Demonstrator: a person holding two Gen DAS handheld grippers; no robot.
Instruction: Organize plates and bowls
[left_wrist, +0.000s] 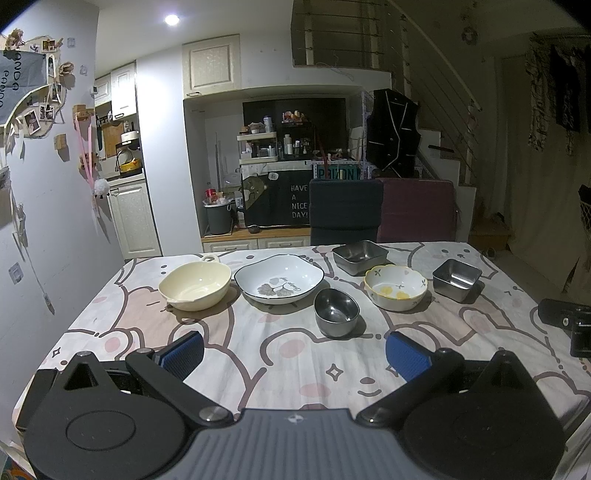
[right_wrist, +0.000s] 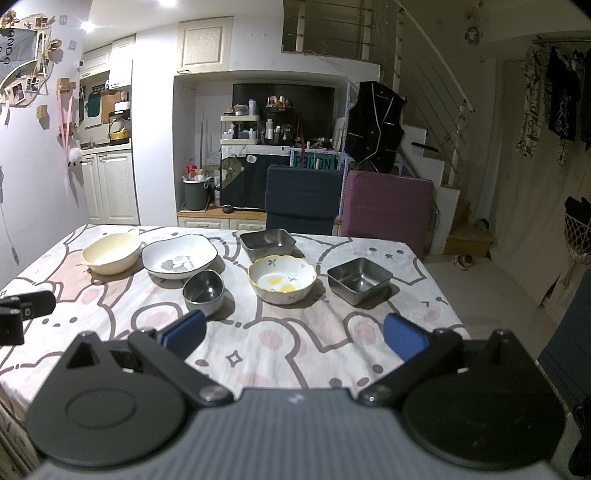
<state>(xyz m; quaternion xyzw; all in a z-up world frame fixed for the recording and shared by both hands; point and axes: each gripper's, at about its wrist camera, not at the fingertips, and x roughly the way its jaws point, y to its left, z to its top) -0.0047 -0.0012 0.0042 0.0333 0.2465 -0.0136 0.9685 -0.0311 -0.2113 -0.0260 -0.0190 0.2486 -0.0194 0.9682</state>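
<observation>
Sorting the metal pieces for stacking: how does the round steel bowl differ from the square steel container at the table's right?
The round steel bowl has a curved wall and rounded rim; the square steel container has flat walls and corners. The bowl sits nearer the grippers, beside the white leaf-print dish; the container sits right of the flower bowl. Both are empty, upright and metal.

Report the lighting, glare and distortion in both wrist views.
Left wrist view: a ceiling light flares white, the staircase side is dim, and fisheye bends the wall and table edges. Right wrist view: two ceiling lights glare, bowls cast shadows toward the camera, and the corners vignette black.
</observation>
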